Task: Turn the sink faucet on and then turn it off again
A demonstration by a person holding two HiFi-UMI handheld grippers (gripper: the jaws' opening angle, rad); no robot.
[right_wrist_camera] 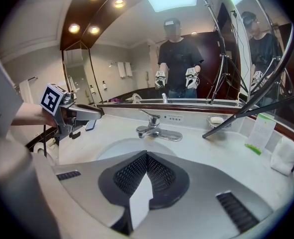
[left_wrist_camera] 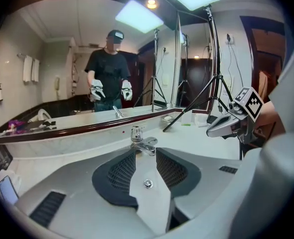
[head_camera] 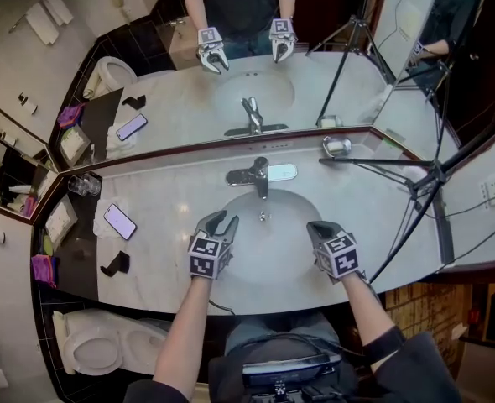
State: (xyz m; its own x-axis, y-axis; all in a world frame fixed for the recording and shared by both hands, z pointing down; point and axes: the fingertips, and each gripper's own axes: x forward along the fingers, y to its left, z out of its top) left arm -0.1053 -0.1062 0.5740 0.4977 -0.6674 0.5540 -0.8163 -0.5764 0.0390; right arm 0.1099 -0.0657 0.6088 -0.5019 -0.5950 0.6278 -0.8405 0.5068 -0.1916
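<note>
Faucet: polished chrome metal, mirror-bright. Countertop: pale veined stone, smooth and glossy. Sink: white glazed ceramic. Ledge under the mirror: dark red, lacquer-glossy. Tripod: matt black metal. Phone: glossy glass face. Left gripper and right gripper: matt grey plastic shells; pads dark, with a fine mesh texture.

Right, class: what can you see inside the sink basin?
Only the metal drain shows in the sink basin, under the faucet spout; no water is visible. The left gripper and right gripper cover its near edges.
</note>
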